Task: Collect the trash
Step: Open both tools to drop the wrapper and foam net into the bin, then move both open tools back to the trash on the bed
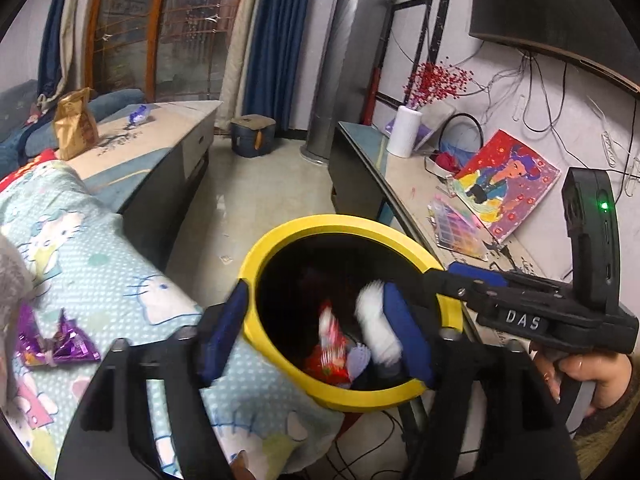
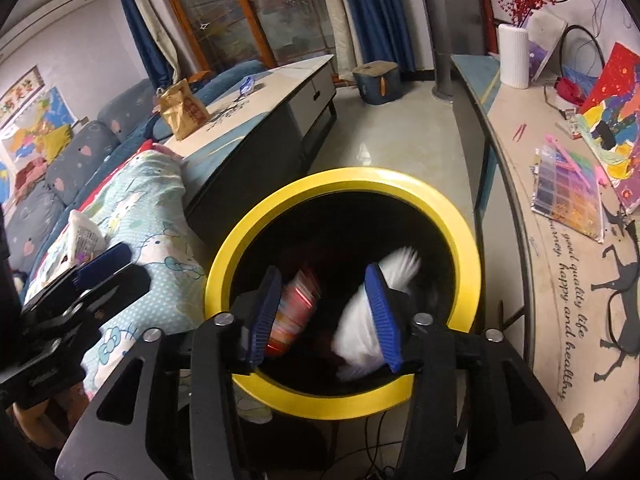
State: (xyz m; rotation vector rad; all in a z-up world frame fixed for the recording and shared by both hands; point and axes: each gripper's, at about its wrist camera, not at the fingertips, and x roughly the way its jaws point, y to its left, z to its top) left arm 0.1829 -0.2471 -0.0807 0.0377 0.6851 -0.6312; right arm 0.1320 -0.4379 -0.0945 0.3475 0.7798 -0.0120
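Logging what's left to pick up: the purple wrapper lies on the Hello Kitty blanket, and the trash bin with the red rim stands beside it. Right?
Not quite. The trash bin has a yellow rim, not red; both wrist views show this. The purple wrapper does lie on the Hello Kitty blanket, beside the bin.

Your left tongs (image 1: 320,336) point forward with blue pads spread wide apart. Your right tongs (image 2: 326,316) are likewise parted, reaching in from 3 o'clock in the left view, your right hand (image 1: 588,376) gripping the handle.

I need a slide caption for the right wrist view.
Open right gripper above yellow-rimmed black bin; blurred white tissue and red wrapper inside.
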